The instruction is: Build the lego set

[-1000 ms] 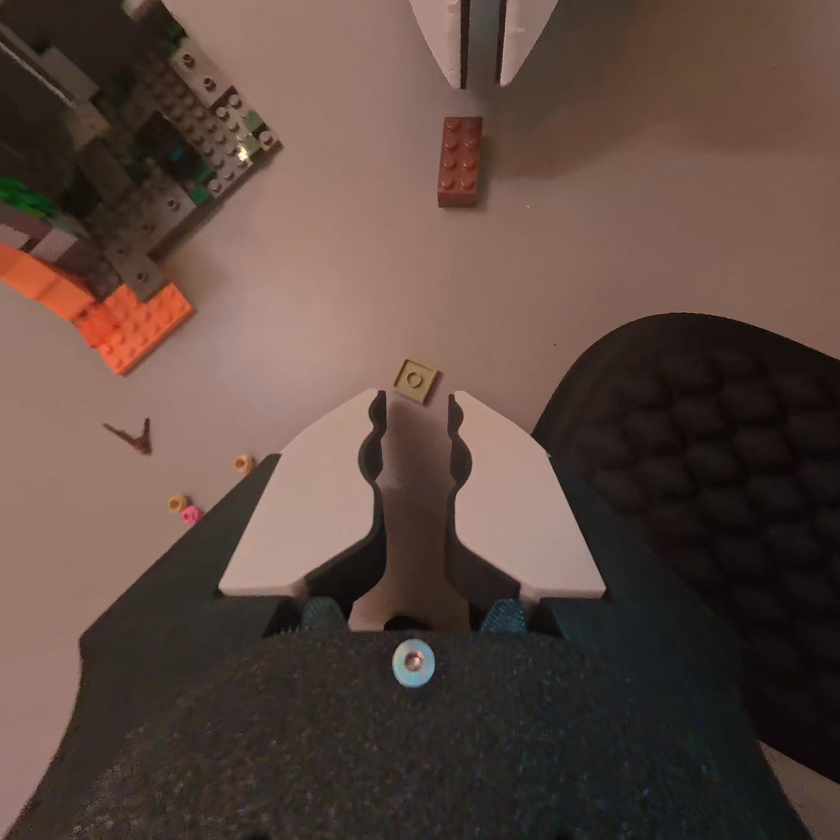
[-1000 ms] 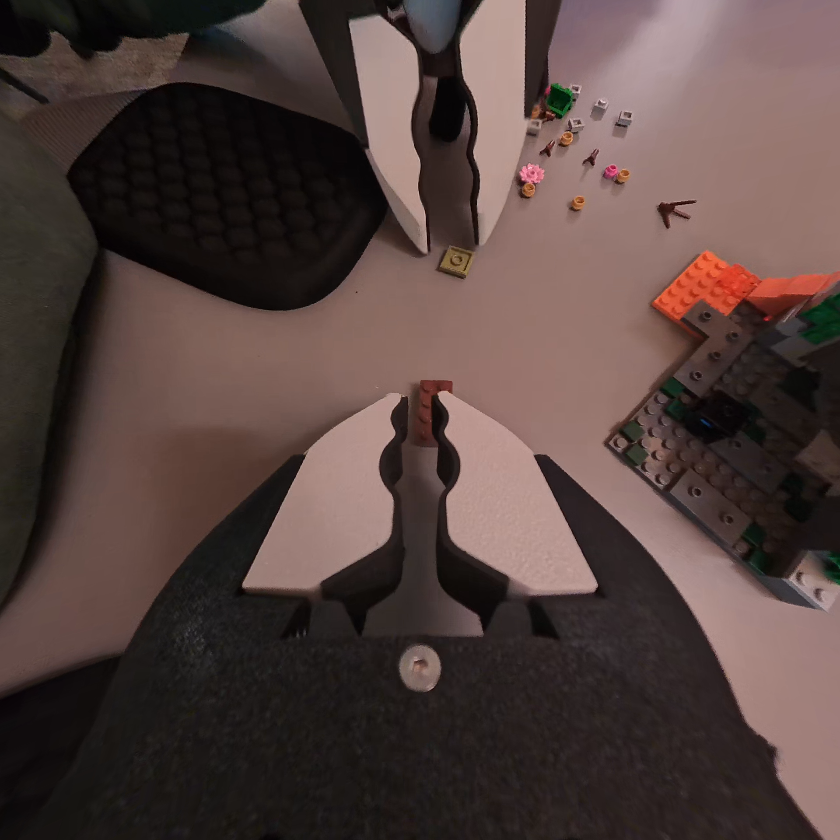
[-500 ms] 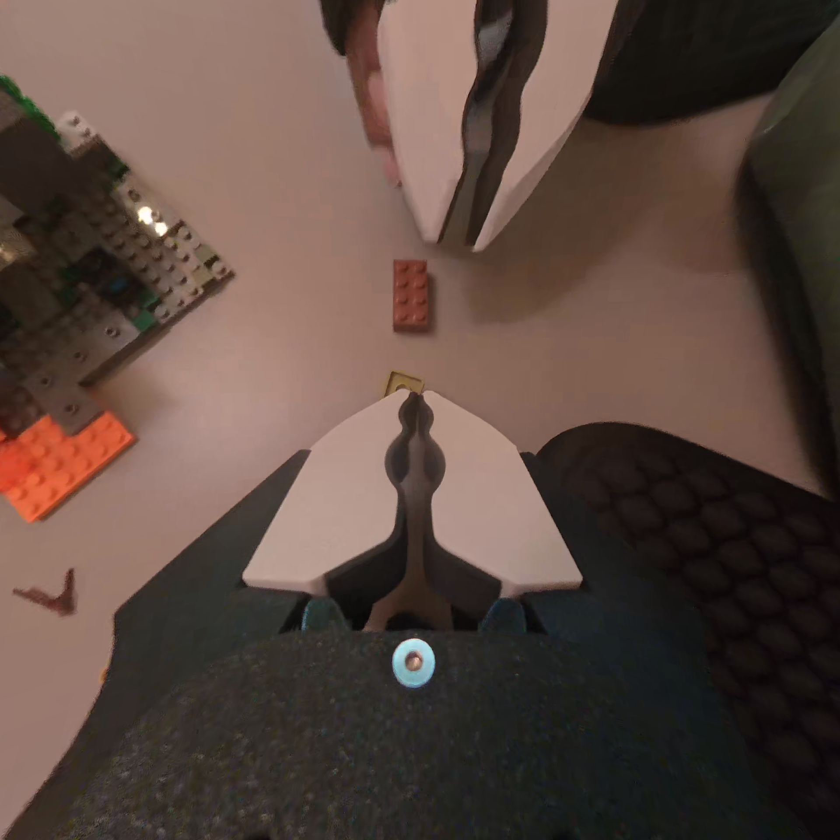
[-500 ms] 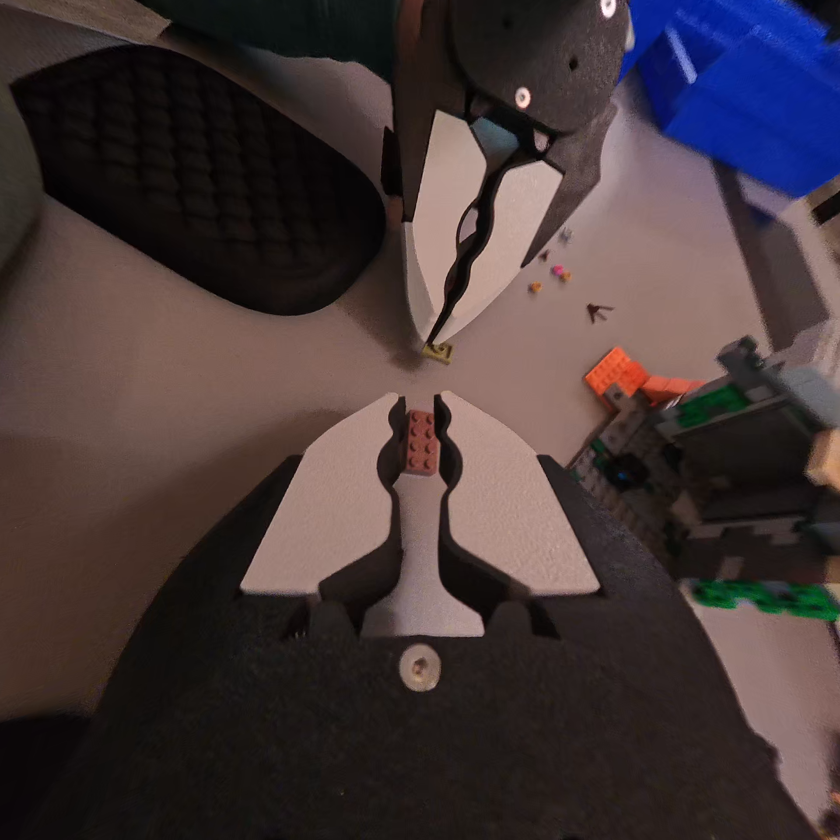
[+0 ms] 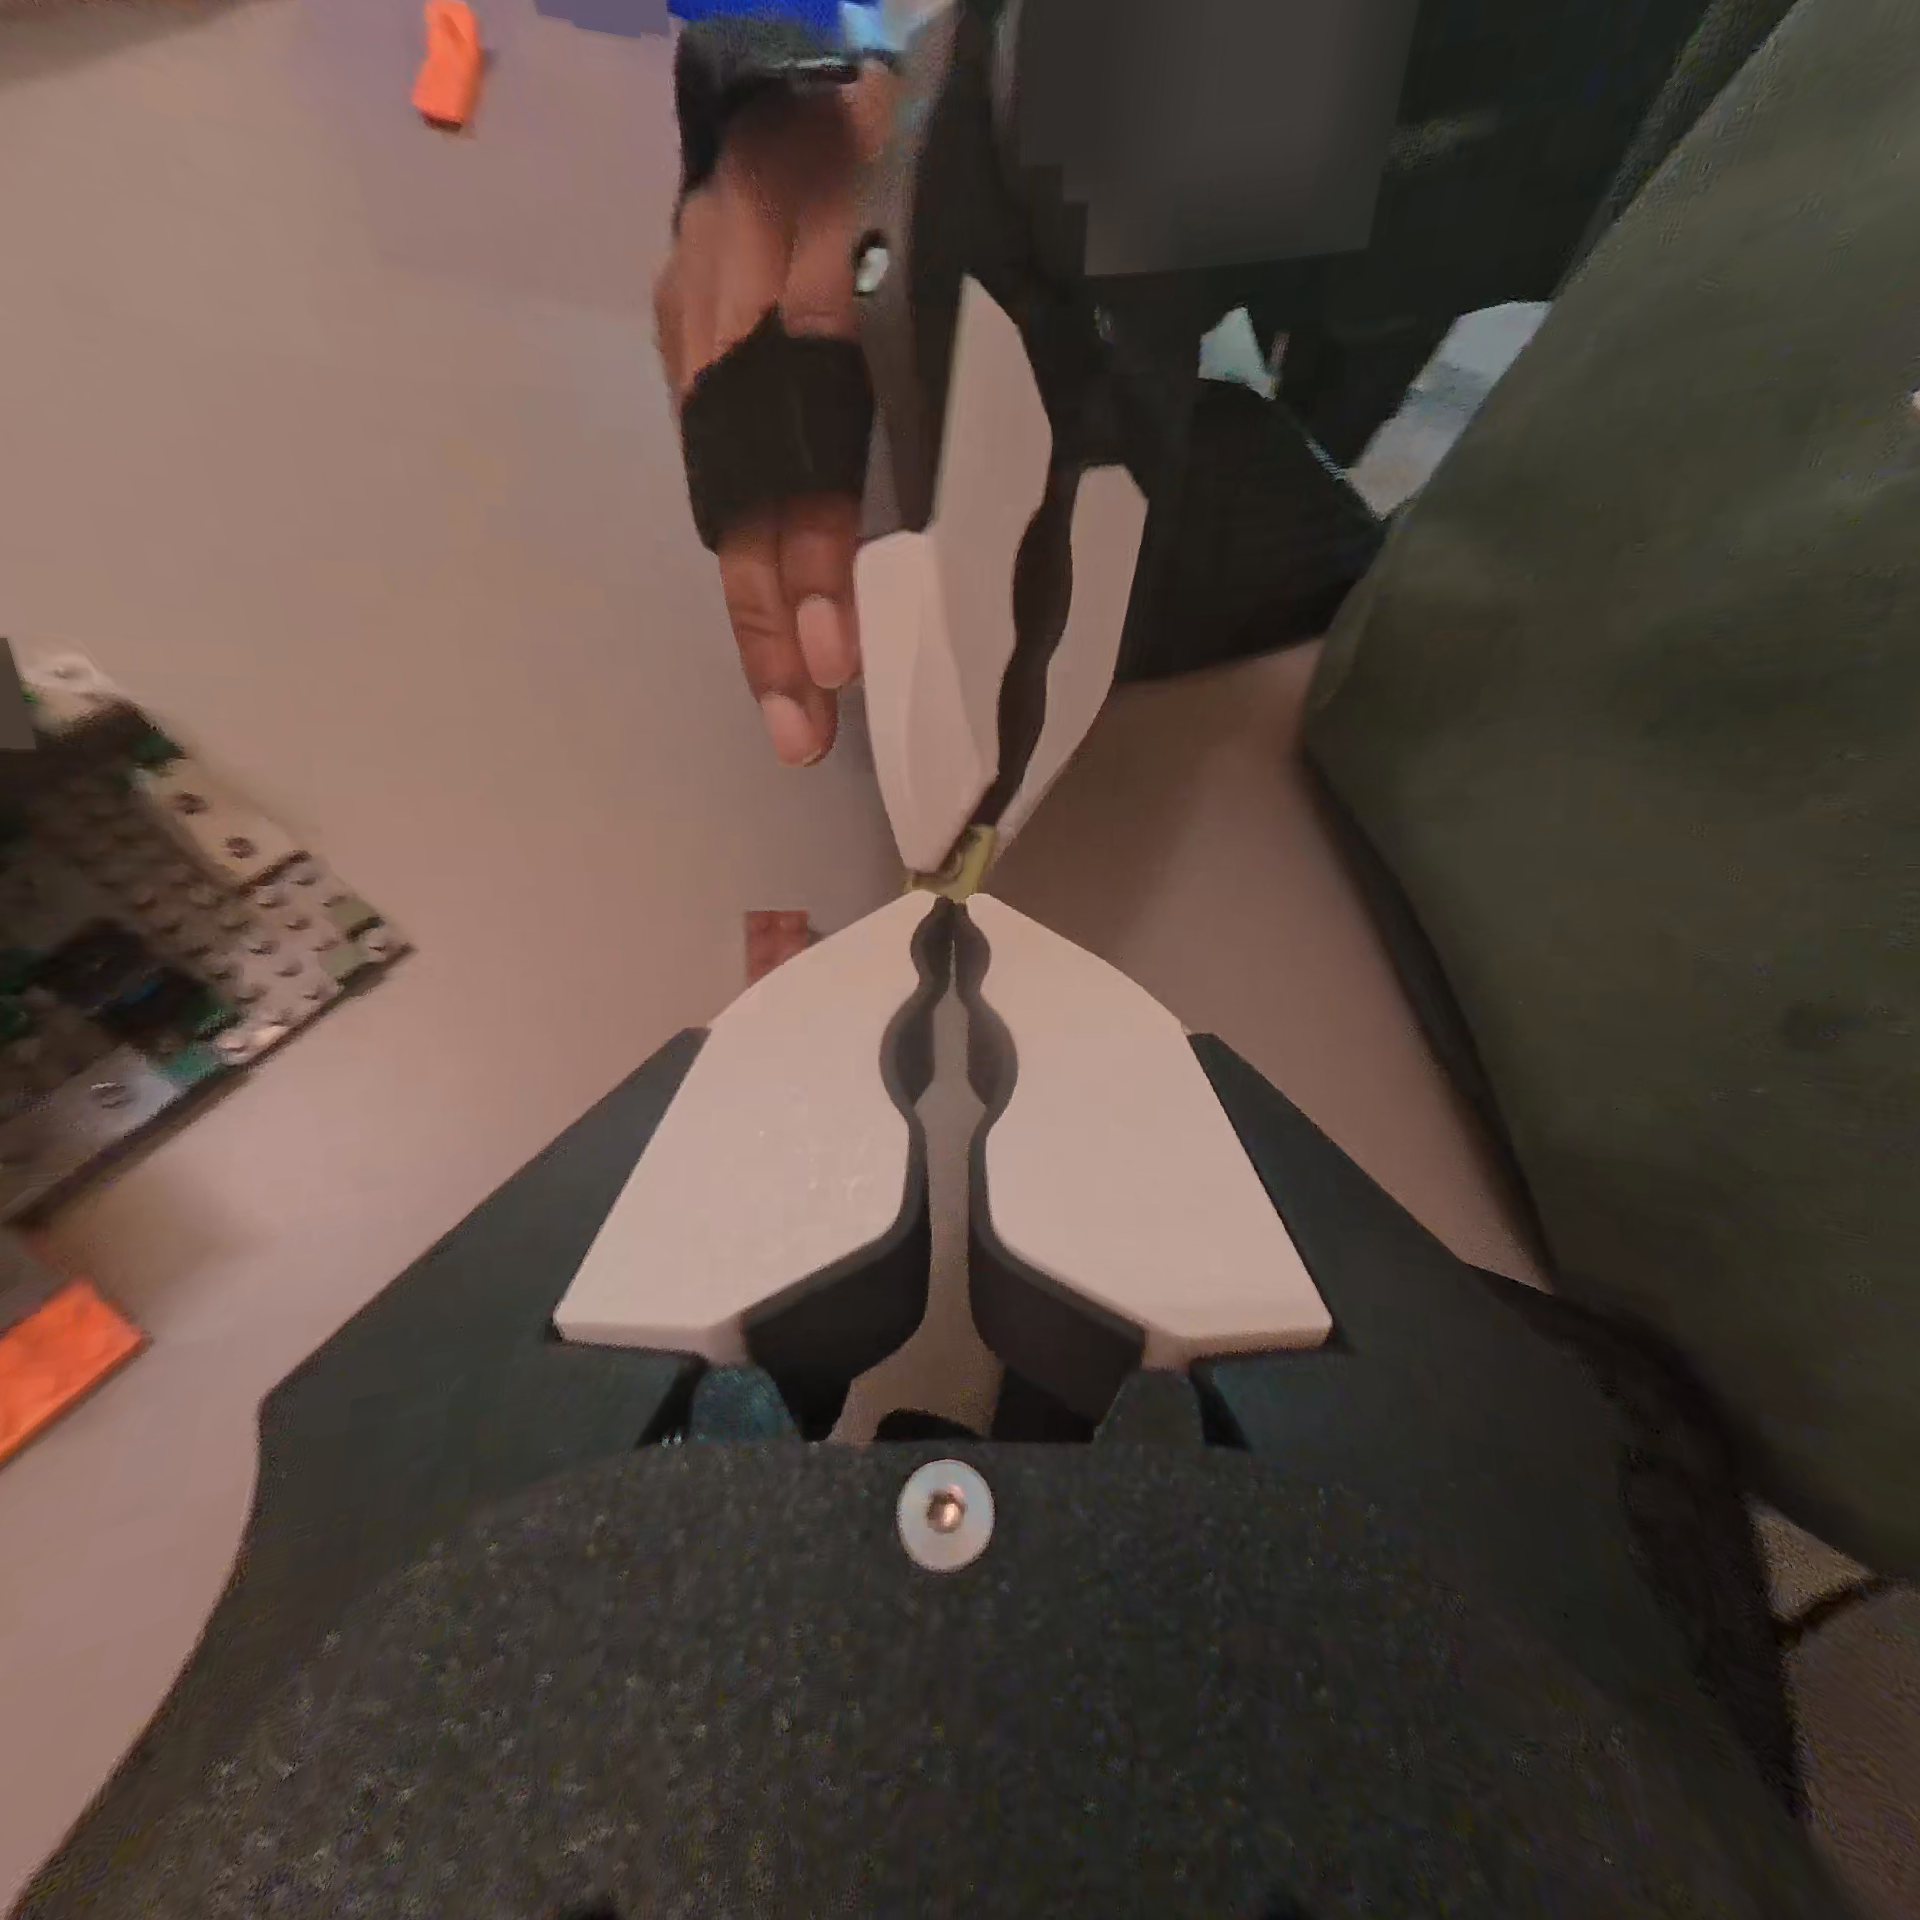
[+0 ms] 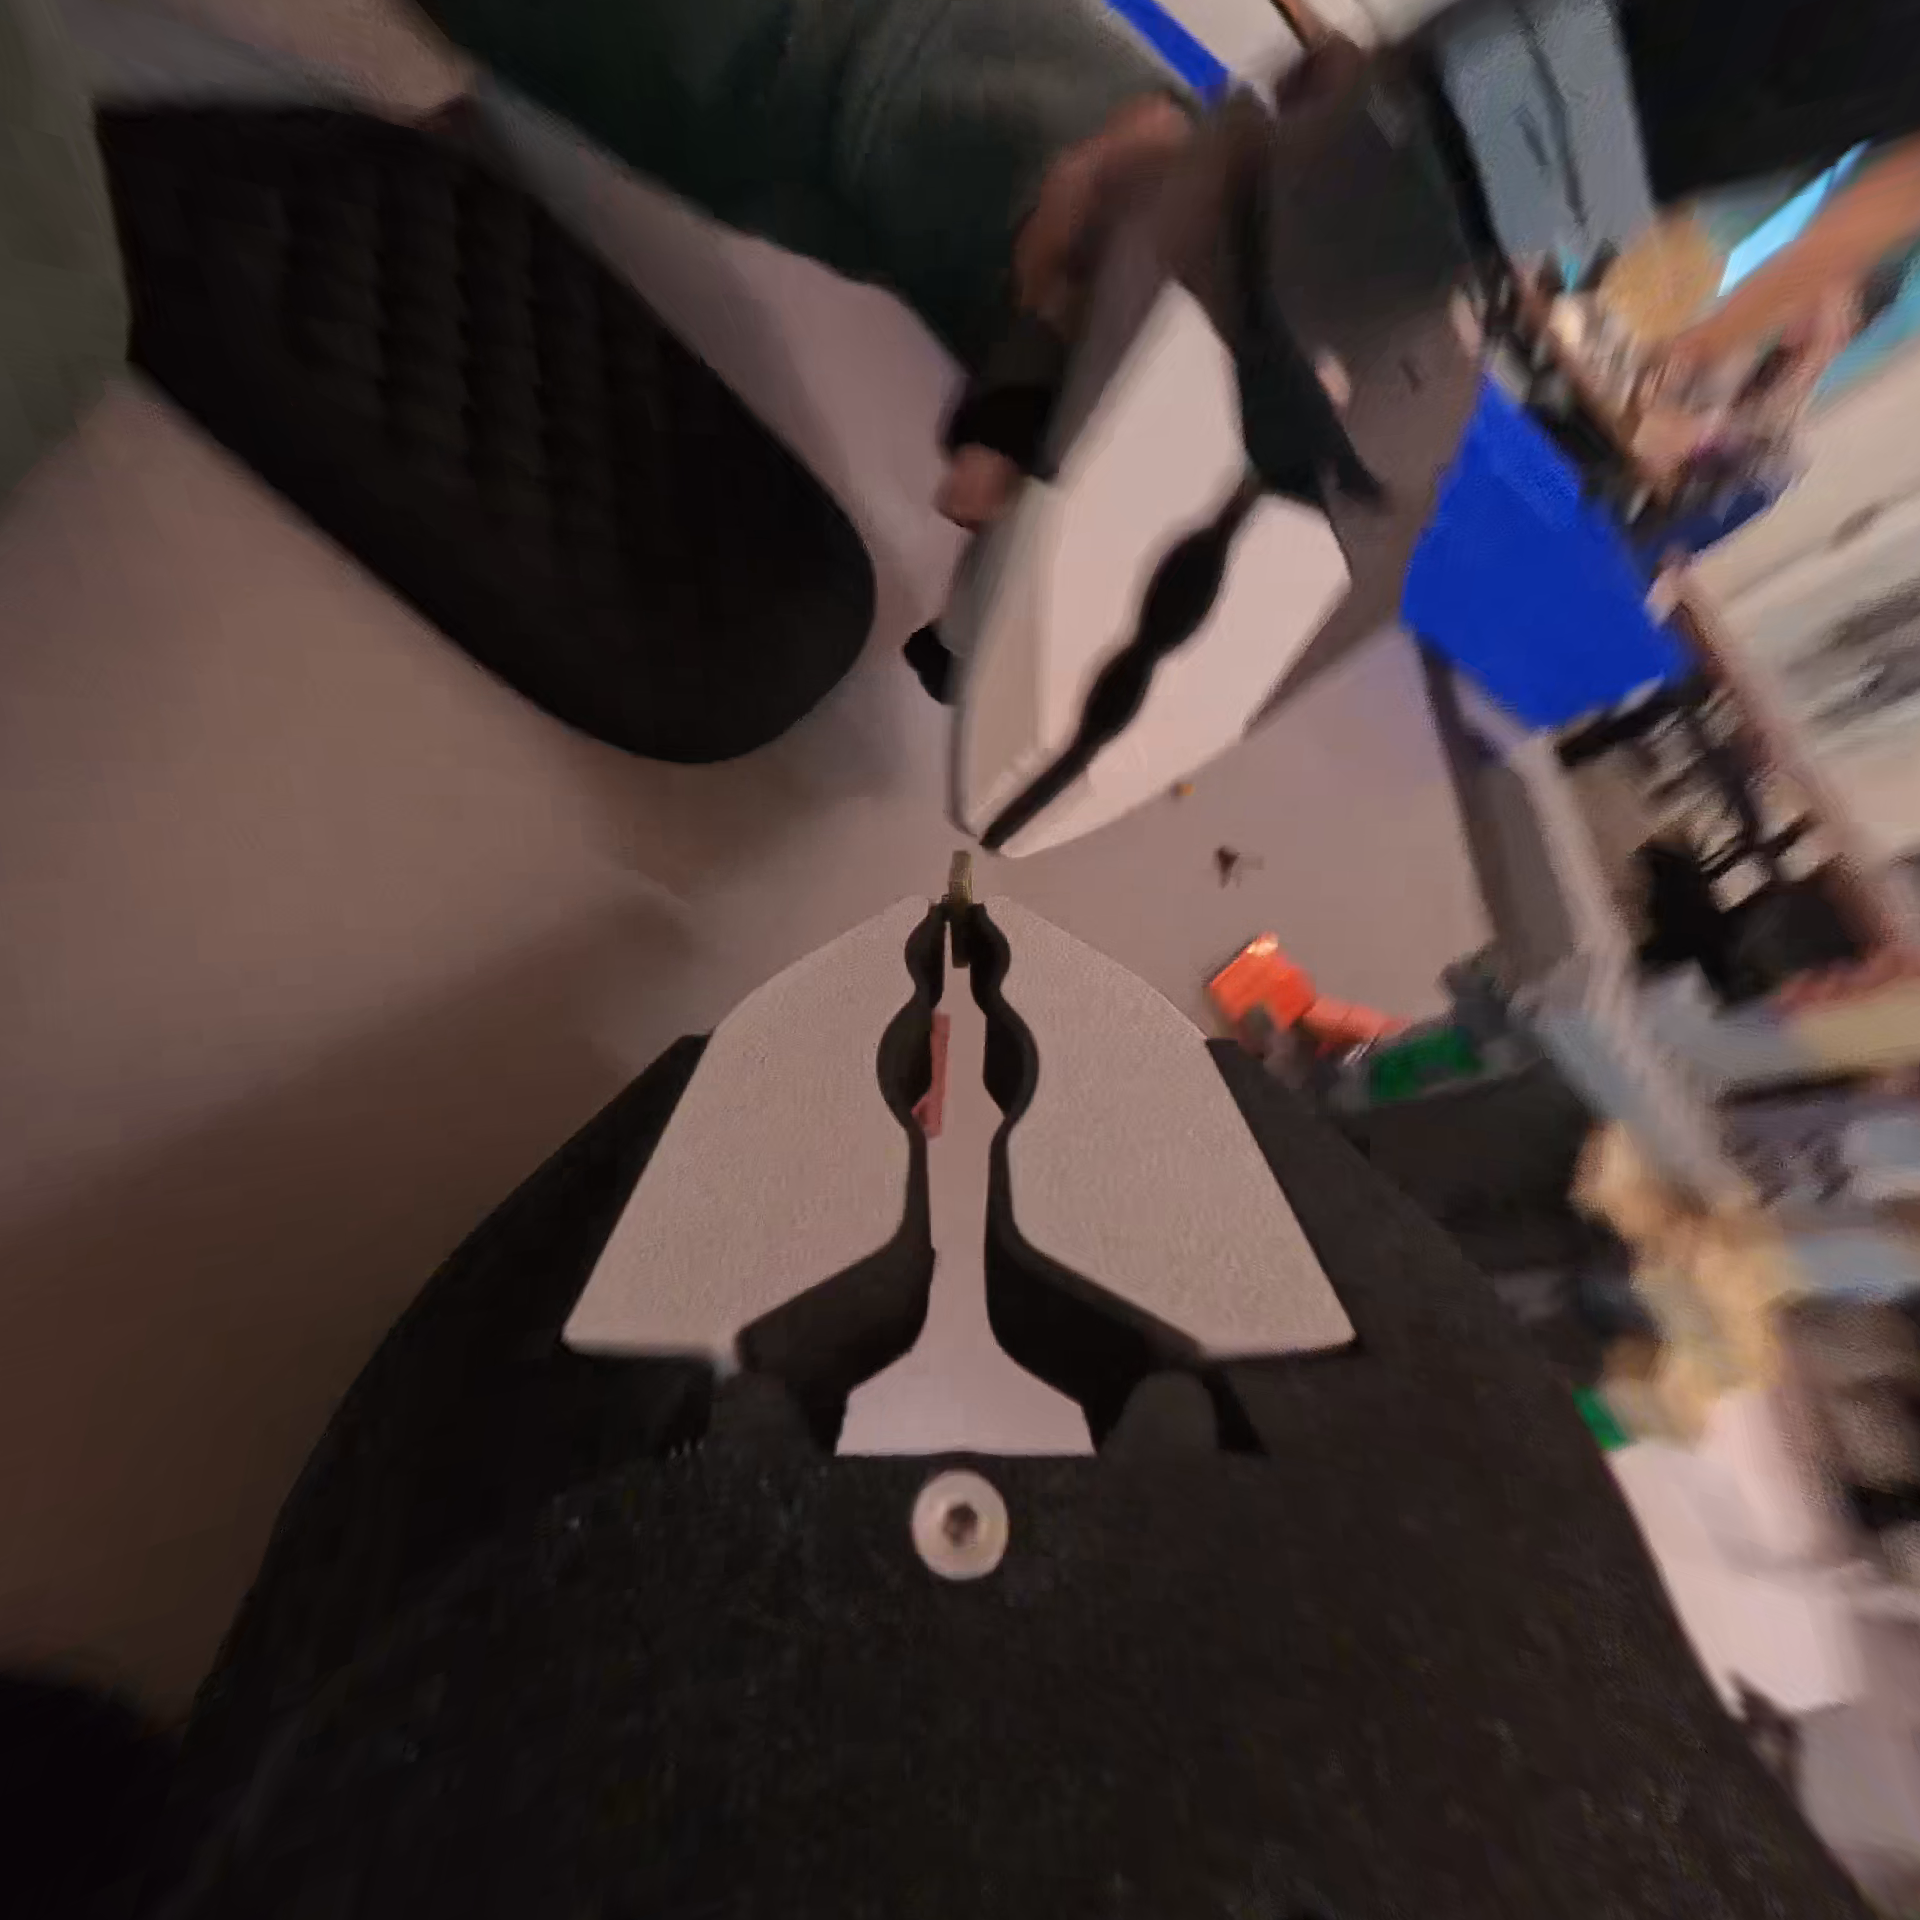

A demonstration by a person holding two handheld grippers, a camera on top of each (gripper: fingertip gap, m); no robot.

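A small olive tile sits edge-on in the tips of my right gripper, which is shut on it above the table. In the left wrist view the tile shows in the right gripper's tips, just beyond my left gripper. The left gripper is shut and empty, tip to tip with the right; in the blurred right wrist view it is a hair away from the tile. A brown brick lies on the table below, also seen through the right jaws.
The grey and green lego build with an orange plate stands at the left. A gloved hand holds the right gripper. A black cushion, a grey-green seat and a blue bin border the table. My two grippers' fingertips are within a few centimetres of each other. My right gripper's tips are some 6 cm from the brown brick.
The left gripper shut on the olive tile and lifted it. The right gripper left the brown brick on the table, rose and shut on the tile. Both views tilted upward.
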